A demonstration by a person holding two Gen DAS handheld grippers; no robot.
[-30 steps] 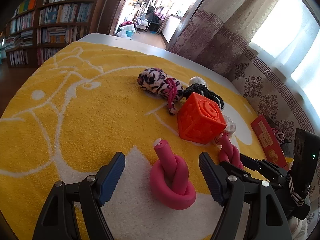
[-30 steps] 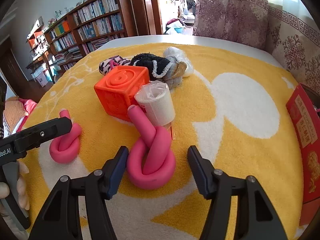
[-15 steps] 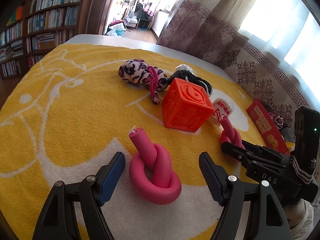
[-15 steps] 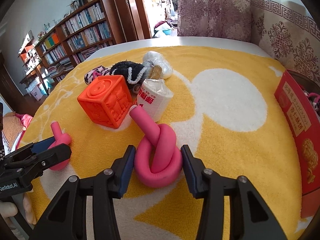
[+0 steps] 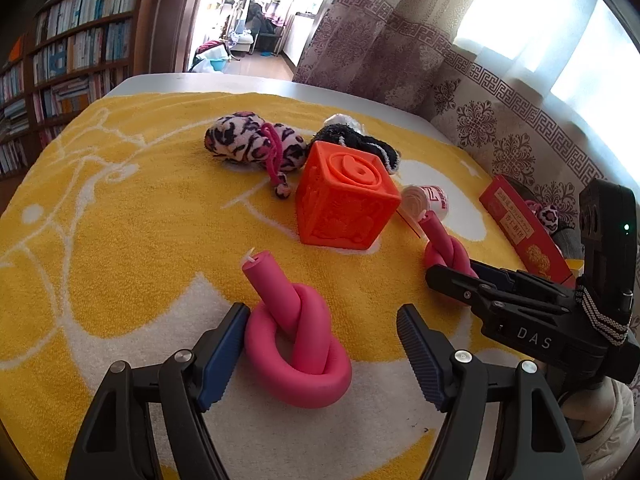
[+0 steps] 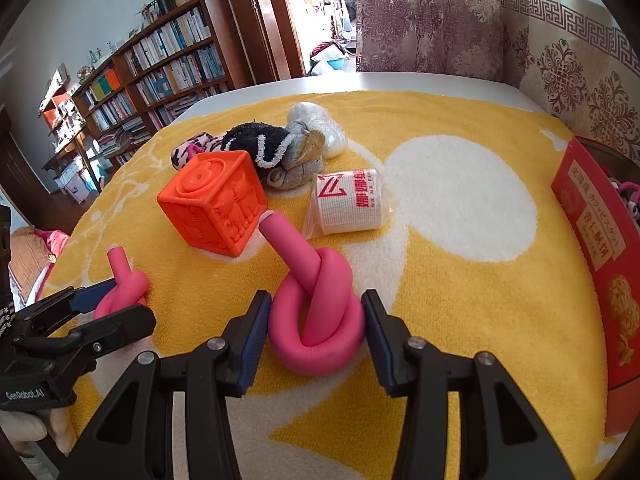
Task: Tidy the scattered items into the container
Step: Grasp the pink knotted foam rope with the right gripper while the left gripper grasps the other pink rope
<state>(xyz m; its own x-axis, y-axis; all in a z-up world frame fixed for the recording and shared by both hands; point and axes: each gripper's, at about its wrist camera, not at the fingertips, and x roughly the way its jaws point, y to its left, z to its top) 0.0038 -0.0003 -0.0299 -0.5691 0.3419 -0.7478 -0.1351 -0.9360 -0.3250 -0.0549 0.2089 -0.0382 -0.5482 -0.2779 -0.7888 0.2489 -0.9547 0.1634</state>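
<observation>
A pink foam knot sits between the right gripper jaws, both pads touching it. Another knot lies inside the left gripper jaws, wide open, one pad touching. Ahead: yellow towel on the worktop; bookshelves beyond.

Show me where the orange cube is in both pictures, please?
Left wrist view: the orange cube sits just above the middle, beyond the left gripper and its pink foam knot.
Right wrist view: the same cube is left of centre, up and to the left of the right gripper.
Shared landmark: the white wrapped roll lies just to the right of the cube in both.
</observation>
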